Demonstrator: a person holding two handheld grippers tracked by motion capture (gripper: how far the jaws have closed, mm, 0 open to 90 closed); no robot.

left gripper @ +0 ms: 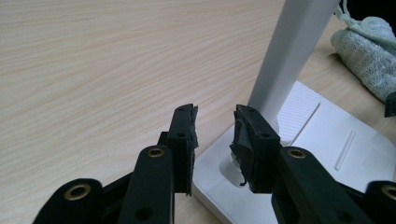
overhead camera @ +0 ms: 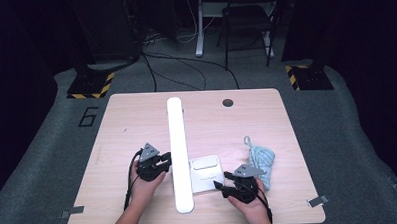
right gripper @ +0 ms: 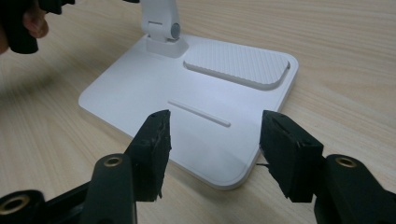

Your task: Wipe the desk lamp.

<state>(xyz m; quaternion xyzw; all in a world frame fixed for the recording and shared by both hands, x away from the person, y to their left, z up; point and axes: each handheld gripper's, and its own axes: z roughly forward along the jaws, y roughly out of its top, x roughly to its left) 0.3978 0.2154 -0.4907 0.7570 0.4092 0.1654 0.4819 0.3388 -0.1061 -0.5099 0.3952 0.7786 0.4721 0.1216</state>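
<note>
A white desk lamp (overhead camera: 180,152) stands near the middle of the worktop (overhead camera: 136,119), toward the near edge. Its flat square base (overhead camera: 204,175) lies just right of its long lit bar, which runs from the near edge toward the far one. In the right tool's view the base carries a ribbed oval pad and a thin groove, with the arm hinged at its far corner.

The left tool (overhead camera: 164,160) sits at the left side of the bar, and in its own view (left gripper: 215,135) its jaws stand a little apart, close by the foot of the lamp's arm, clamping nothing.

The right tool (overhead camera: 221,185) sits at the near right corner of the base, and in its own view (right gripper: 212,140) its jaws stand wide apart over the base's near corner, not pressing on it.

A rolled pale blue cloth (overhead camera: 261,162) lies right of the base, near the worktop's right edge.
</note>
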